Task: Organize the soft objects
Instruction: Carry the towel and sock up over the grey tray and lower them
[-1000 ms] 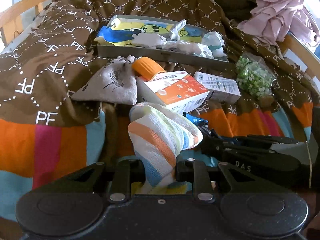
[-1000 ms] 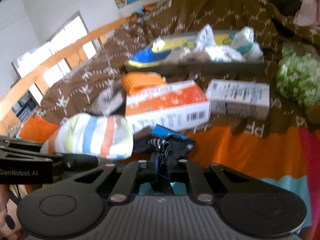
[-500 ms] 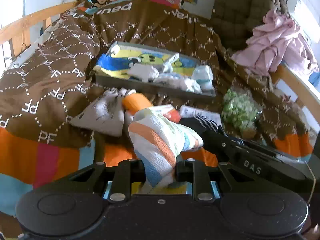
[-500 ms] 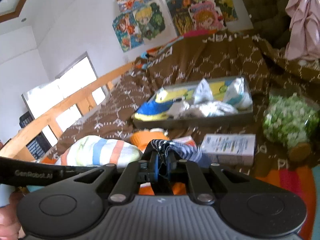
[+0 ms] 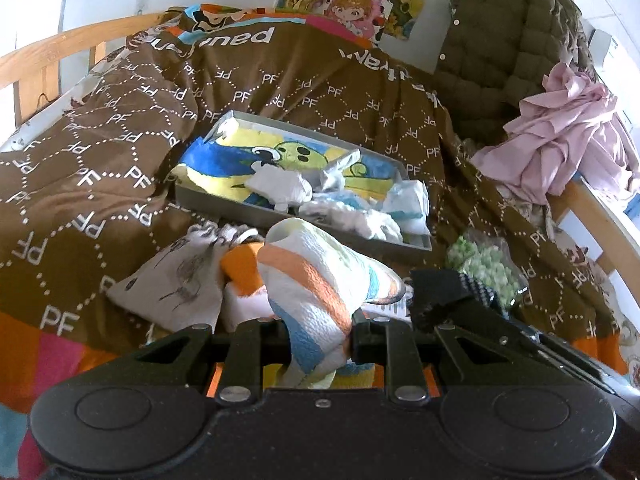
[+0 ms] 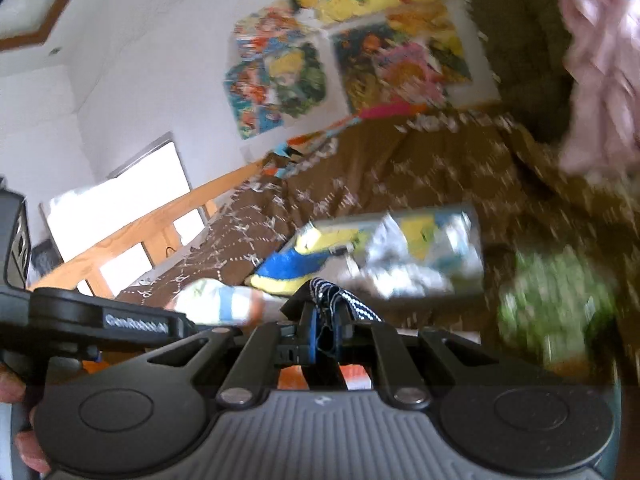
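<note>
My left gripper (image 5: pixel 320 328) is shut on a striped white, orange and blue sock (image 5: pixel 320 280) and holds it above the bed. My right gripper (image 6: pixel 326 334) is shut on a dark blue and black patterned sock (image 6: pixel 332 300), also lifted; that sock and gripper show at the right of the left wrist view (image 5: pixel 444 292). The striped sock also shows in the right wrist view (image 6: pixel 224 304). A grey tray (image 5: pixel 224 206) with a cartoon towel and several white socks lies ahead on the brown blanket (image 5: pixel 100 152); the right wrist view (image 6: pixel 400 248) shows it blurred.
A grey drawstring pouch (image 5: pixel 176 284), an orange item and boxes lie in front of the tray. A green bag (image 5: pixel 488 272) lies right of it. Pink clothes (image 5: pixel 560 148) and an olive jacket (image 5: pixel 504 52) are at the back right. Wooden bed rails (image 5: pixel 60 48) run along both sides.
Both grippers have risen from the bed with their socks and tilted upward. The right wrist view now swings up toward the wall posters and is blurred.
</note>
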